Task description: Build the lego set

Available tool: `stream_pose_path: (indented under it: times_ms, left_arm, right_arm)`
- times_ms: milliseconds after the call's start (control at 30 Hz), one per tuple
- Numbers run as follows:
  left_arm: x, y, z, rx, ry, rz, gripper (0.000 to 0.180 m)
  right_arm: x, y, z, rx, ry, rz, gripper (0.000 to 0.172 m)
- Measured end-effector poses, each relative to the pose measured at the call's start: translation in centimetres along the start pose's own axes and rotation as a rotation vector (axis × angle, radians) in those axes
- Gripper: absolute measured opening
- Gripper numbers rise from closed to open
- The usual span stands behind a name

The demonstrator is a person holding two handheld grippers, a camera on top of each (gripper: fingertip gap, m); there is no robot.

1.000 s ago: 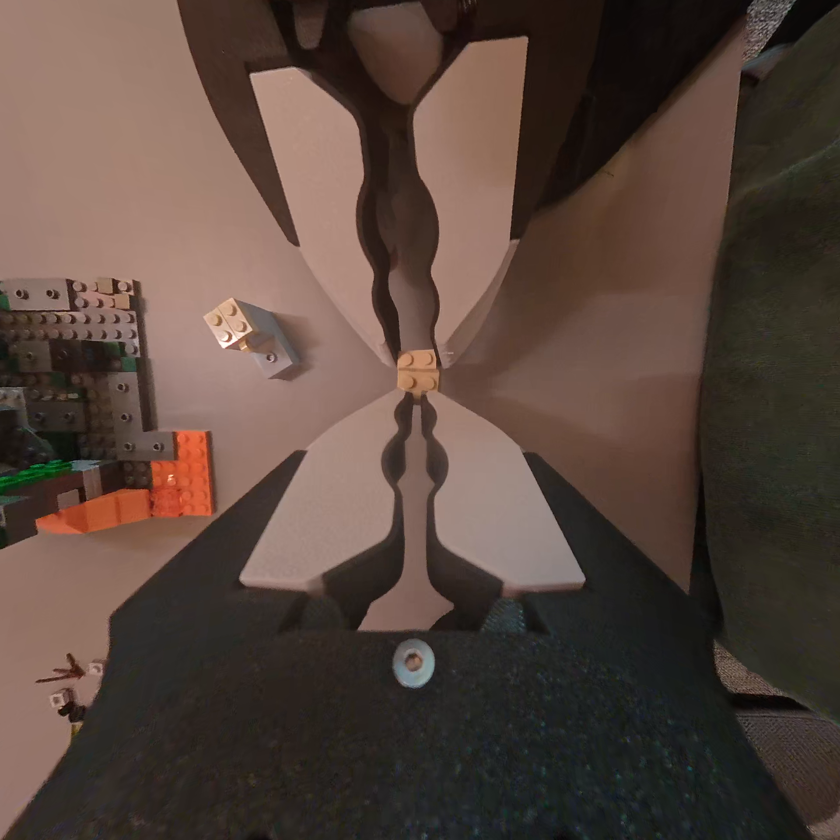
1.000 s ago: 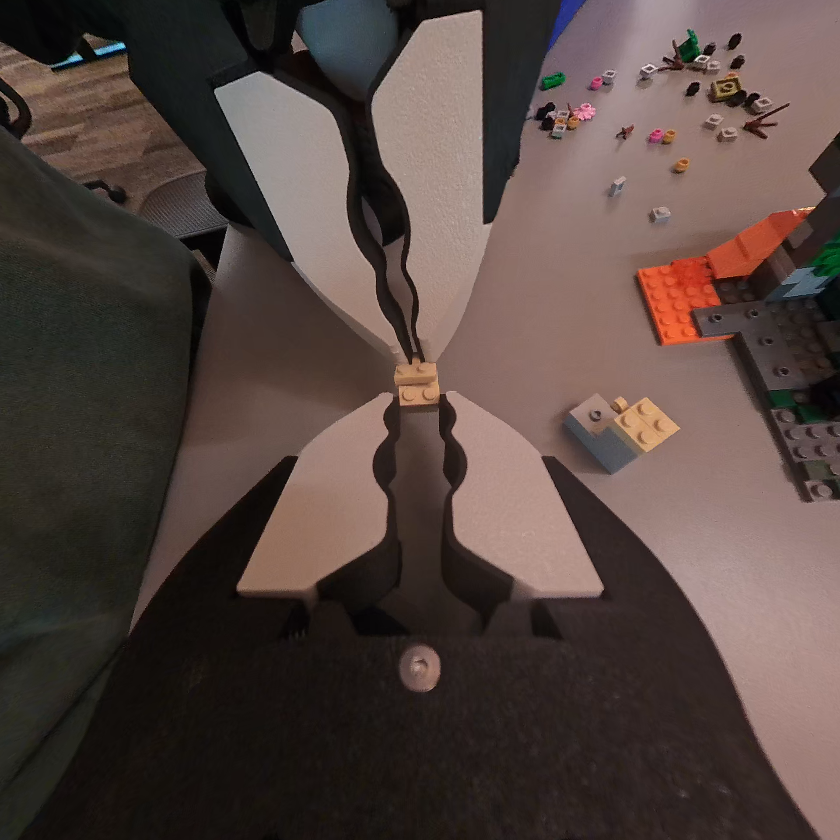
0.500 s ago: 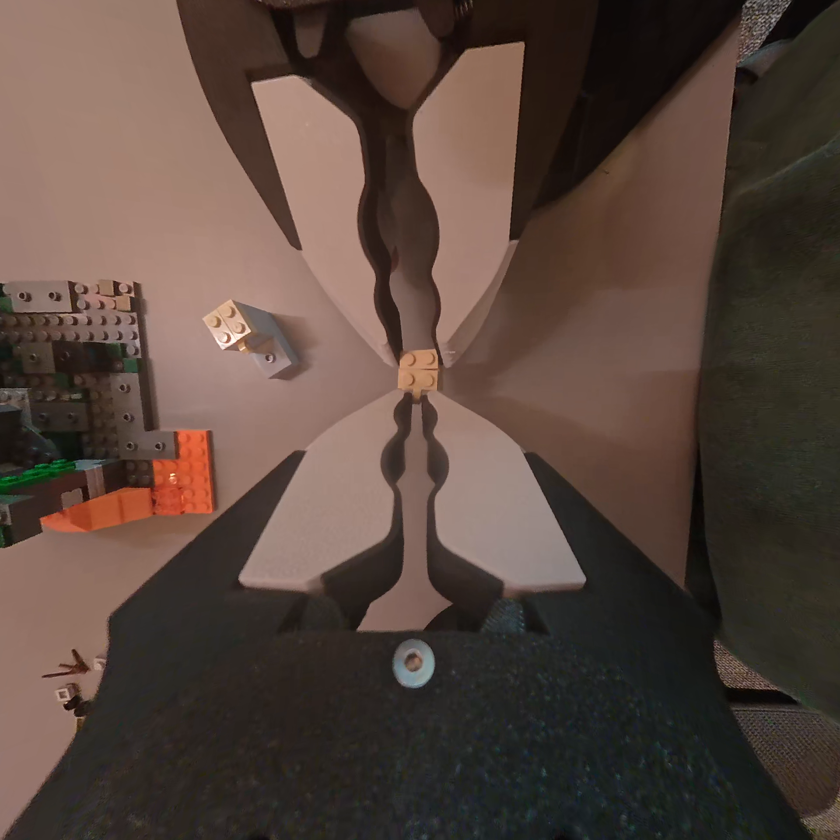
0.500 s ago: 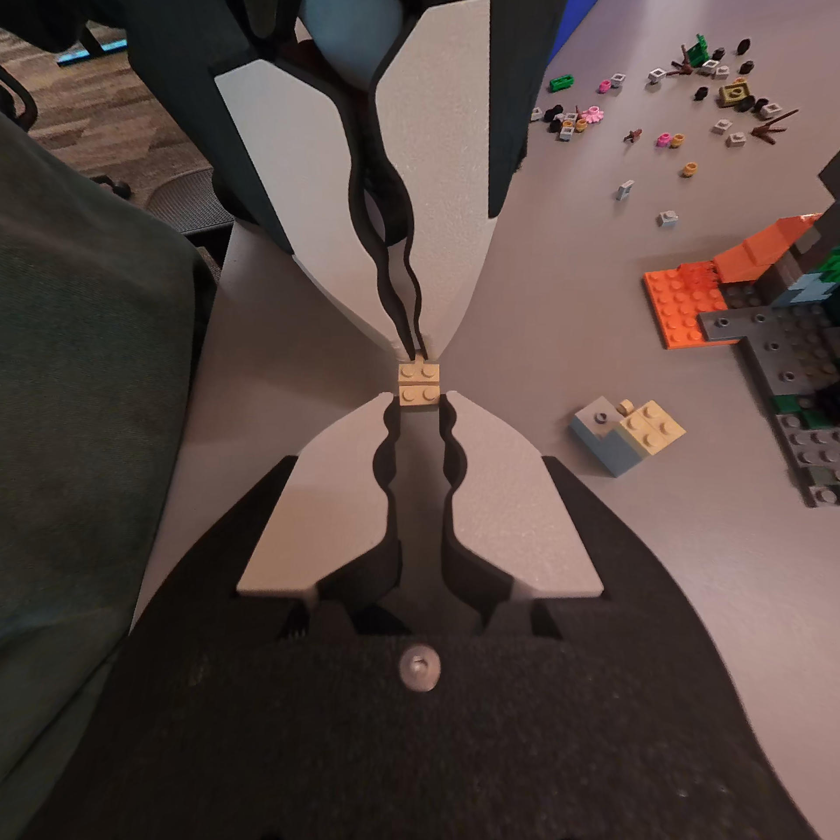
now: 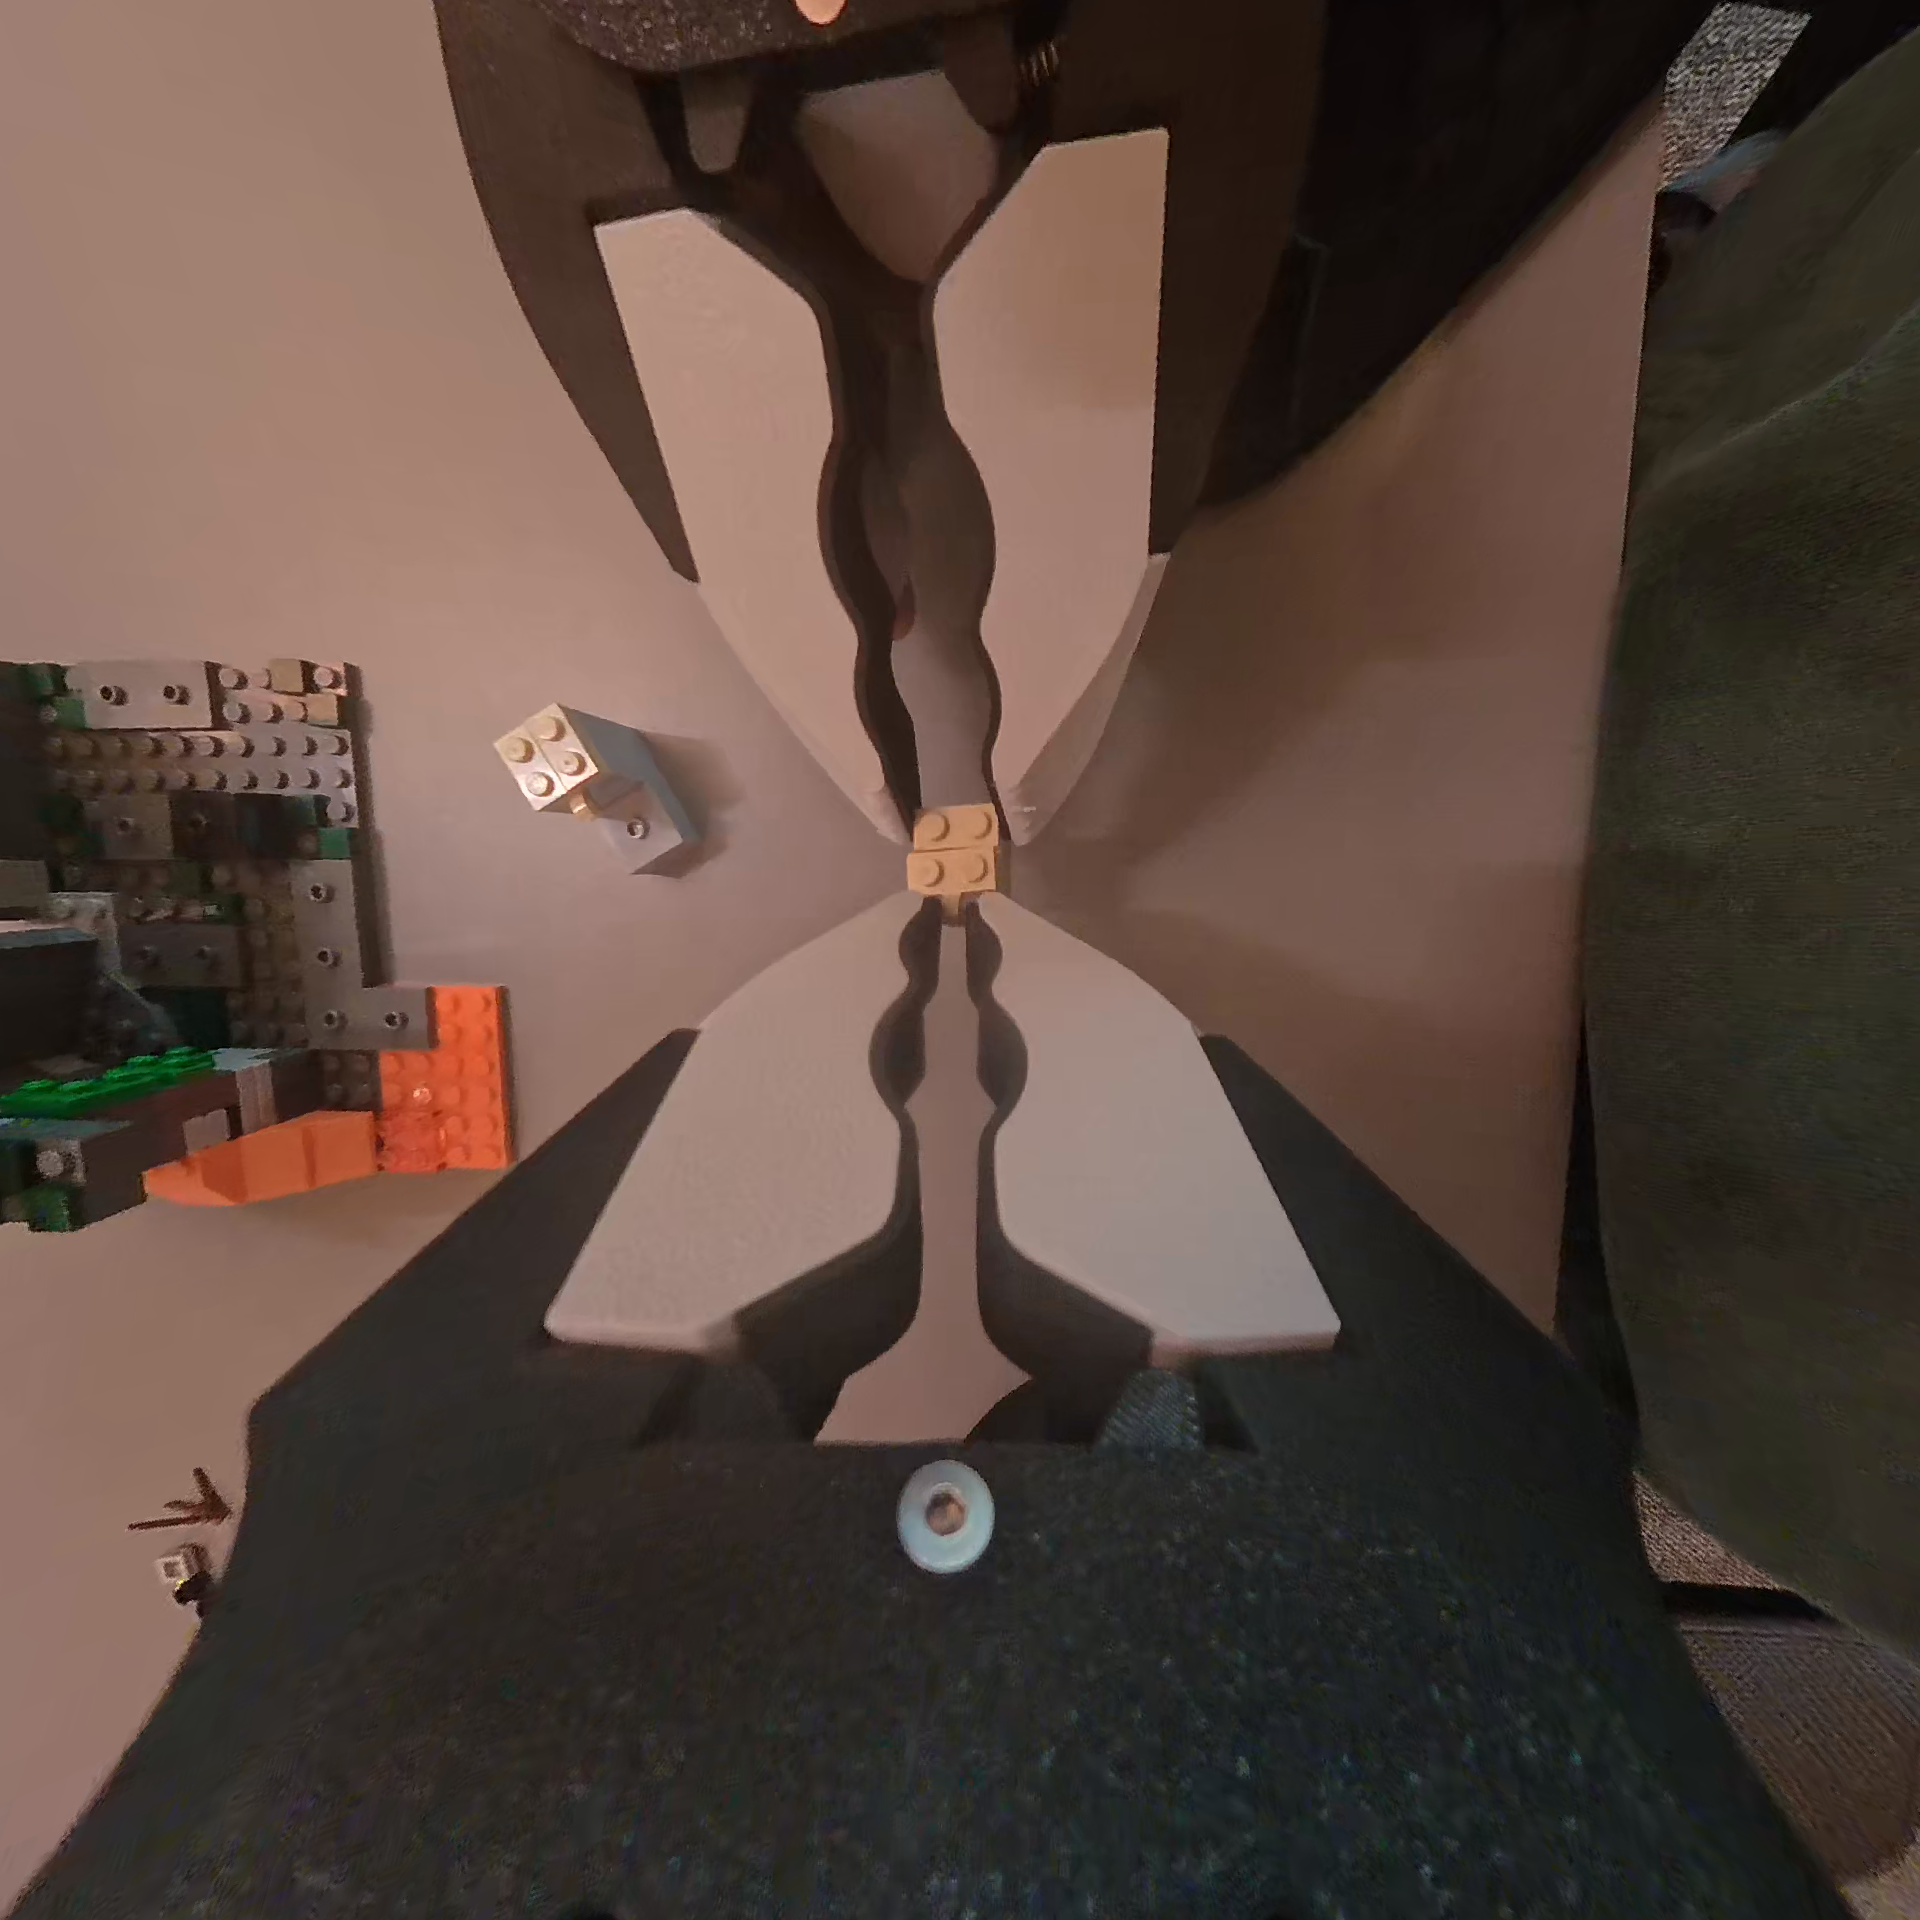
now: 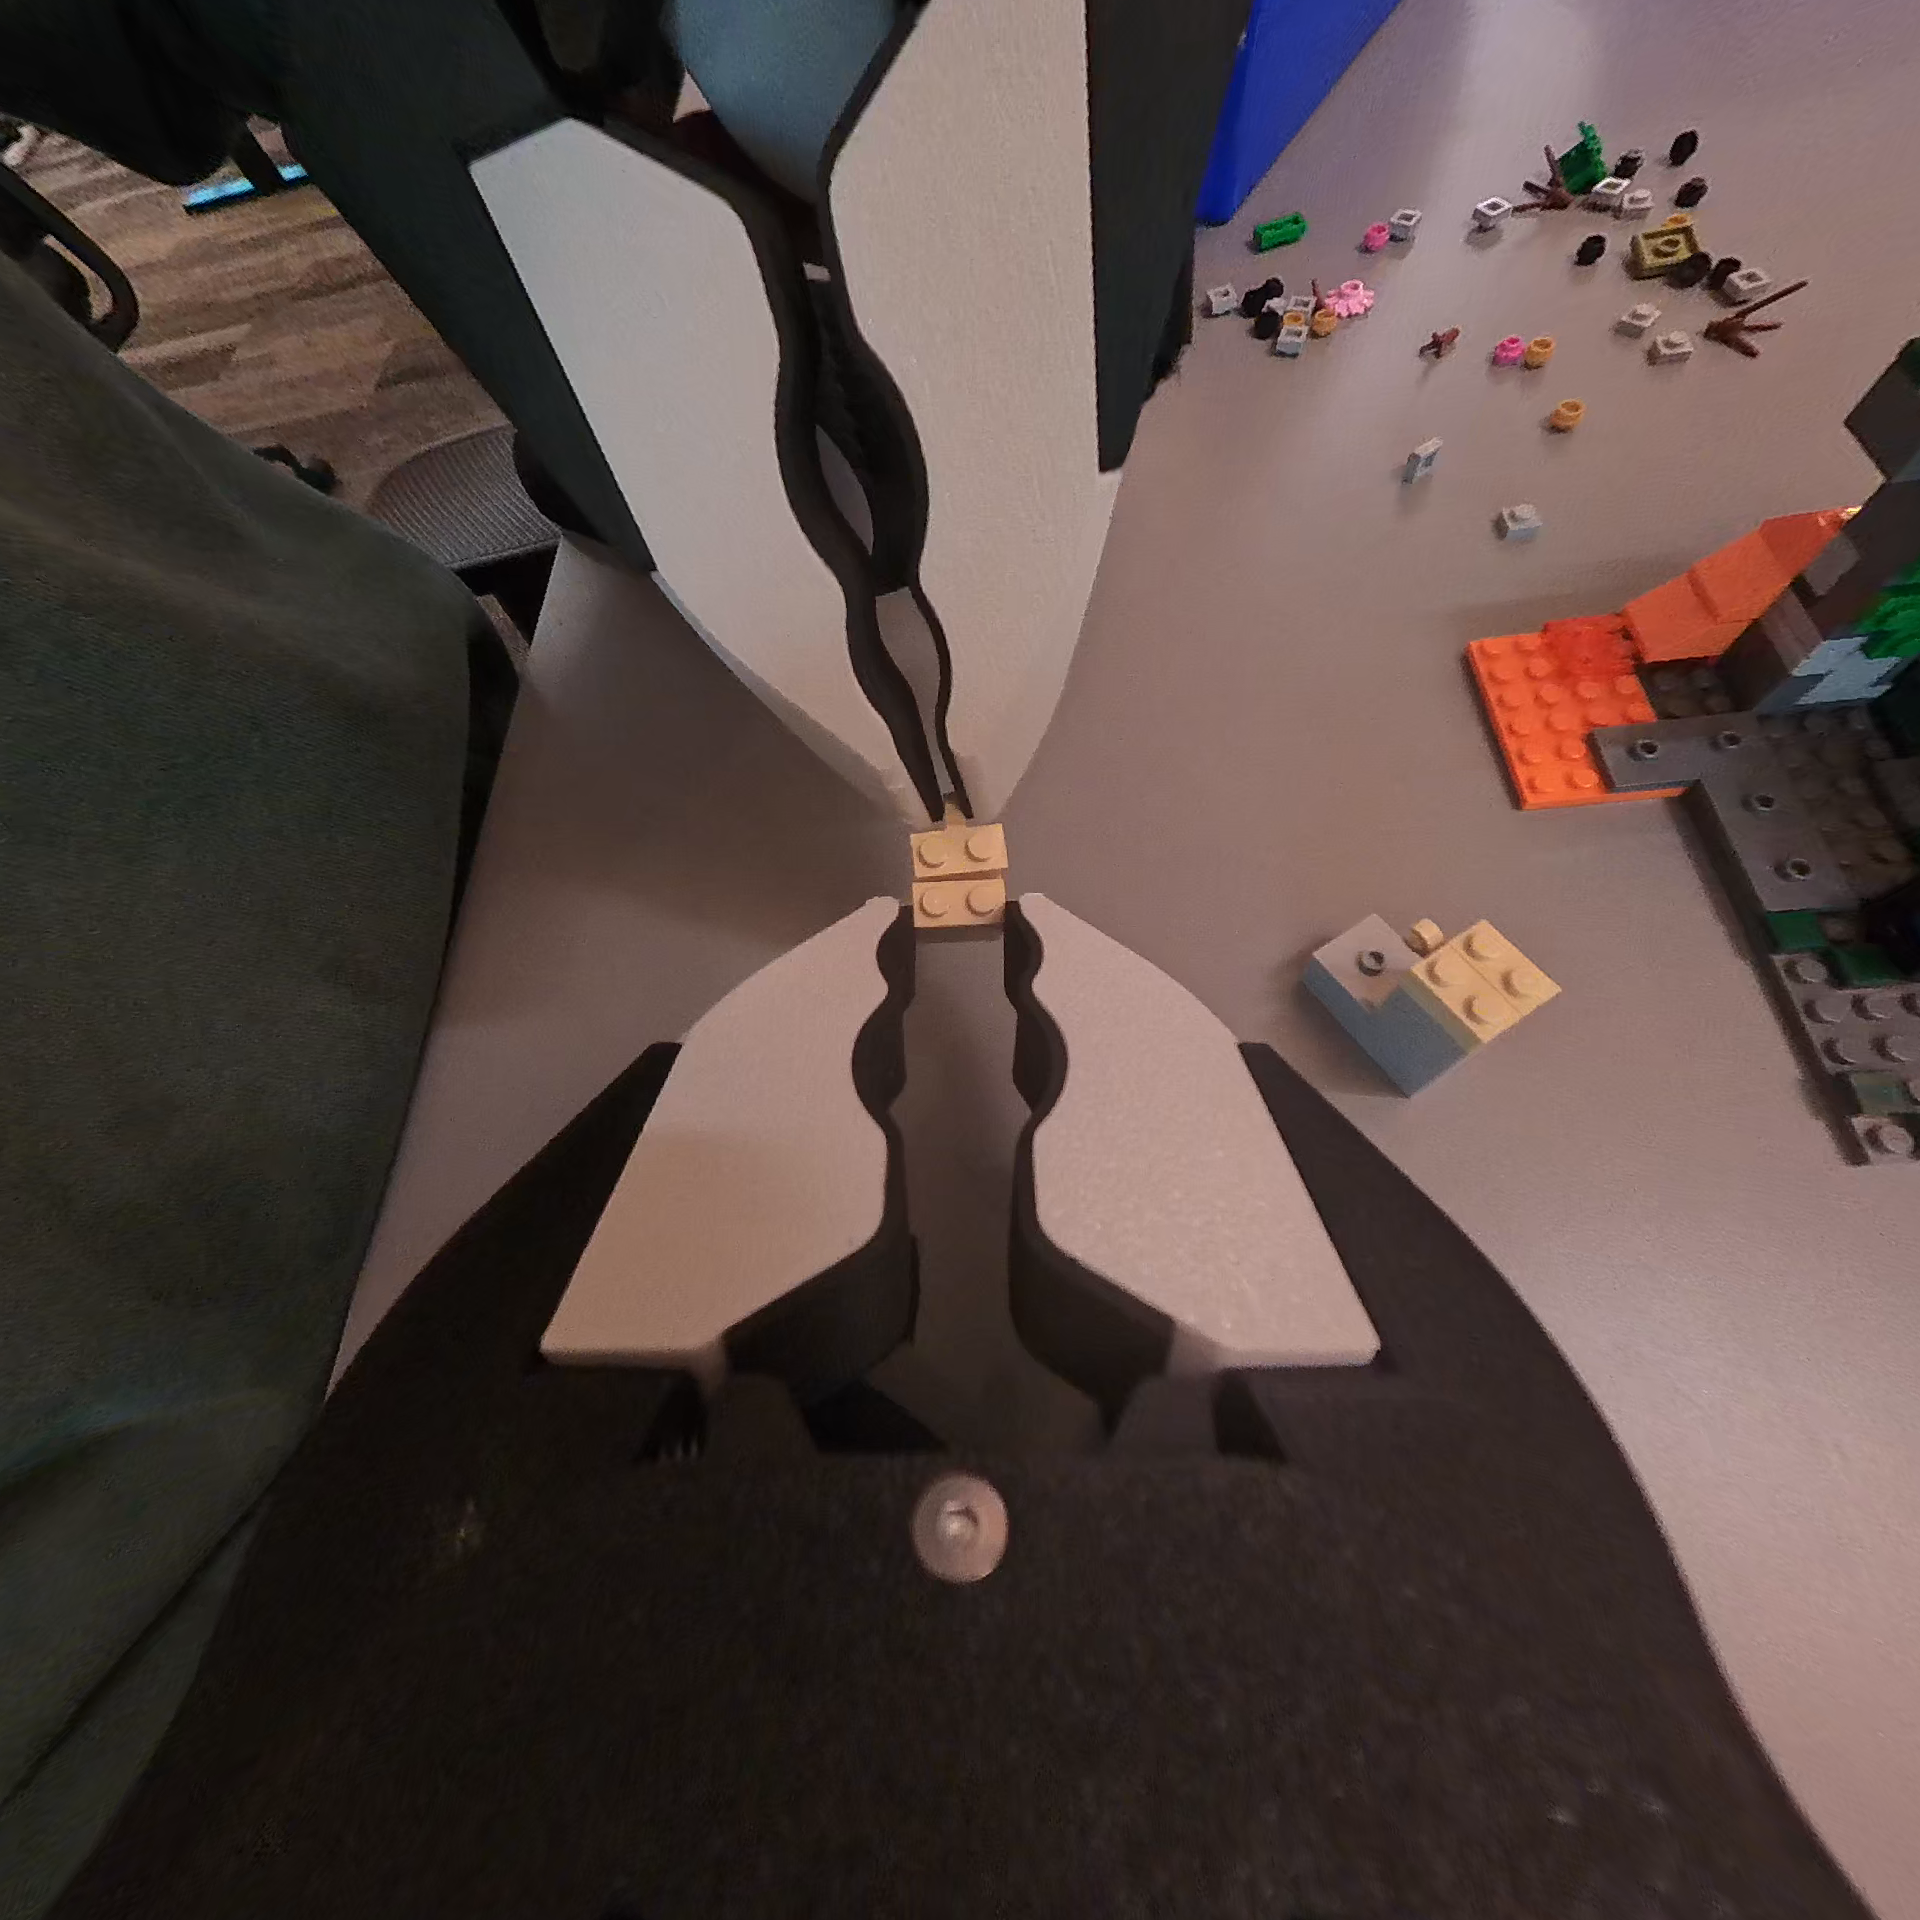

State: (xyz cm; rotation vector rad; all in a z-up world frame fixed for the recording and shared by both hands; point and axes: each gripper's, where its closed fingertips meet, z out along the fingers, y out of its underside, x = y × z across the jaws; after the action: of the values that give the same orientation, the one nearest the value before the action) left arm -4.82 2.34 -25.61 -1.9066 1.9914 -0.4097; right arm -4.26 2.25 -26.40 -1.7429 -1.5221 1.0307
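Note:
My two grippers face each other tip to tip above the grey table (image 6: 1195,644). My left gripper (image 5: 951,914) is shut on a thin tab of a small tan two-stud piece (image 5: 954,871). In the right wrist view the left gripper (image 6: 948,805) comes in from the top with that piece (image 6: 959,850). My right gripper (image 6: 959,914) is shut on a second tan two-stud brick (image 6: 958,902), pads on its two ends. This brick also shows in the left wrist view (image 5: 956,828). The two tan pieces lie side by side, studs up, with a thin seam between them.
A small light-blue and tan assembly (image 6: 1429,987) lies on the table, also in the left wrist view (image 5: 597,795). A large grey, green and orange build (image 6: 1766,748) stands beyond it. Several loose small pieces (image 6: 1558,270) lie farther off. A dark green cloth (image 6: 208,831) fills one side. The tips of both grippers are at nearly the same place.
The tan piece in my left gripper, first tilted against the other, now lies level beside it. Both grippers have kept their grasp and hardly moved.

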Motion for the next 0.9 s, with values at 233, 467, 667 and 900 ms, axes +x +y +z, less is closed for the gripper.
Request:
stream_pose_path:
  times_ms: [233,467,667,900]
  left_arm:
    - [0.08,-0.25,-0.27,0.019,-0.004,0.0,0.004]
    - [0.2,-0.34,-0.31,0.016,-0.003,0.011,0.005]
    - [0.13,-0.43,-0.24,0.012,-0.007,0.014,0.005]
    - [-0.03,-0.51,-0.44,0.013,-0.013,0.016,0.007]
  right_arm:
    - [0.04,-0.22,-0.18,0.02,0.0,0.003,0.016]
    - [-0.08,-0.24,-0.17,0.023,-0.002,-0.006,0.016]
    - [-0.14,-0.31,-0.26,0.03,-0.008,-0.004,0.016]
    - [-0.2,-0.42,-0.37,0.041,-0.016,-0.001,0.016]
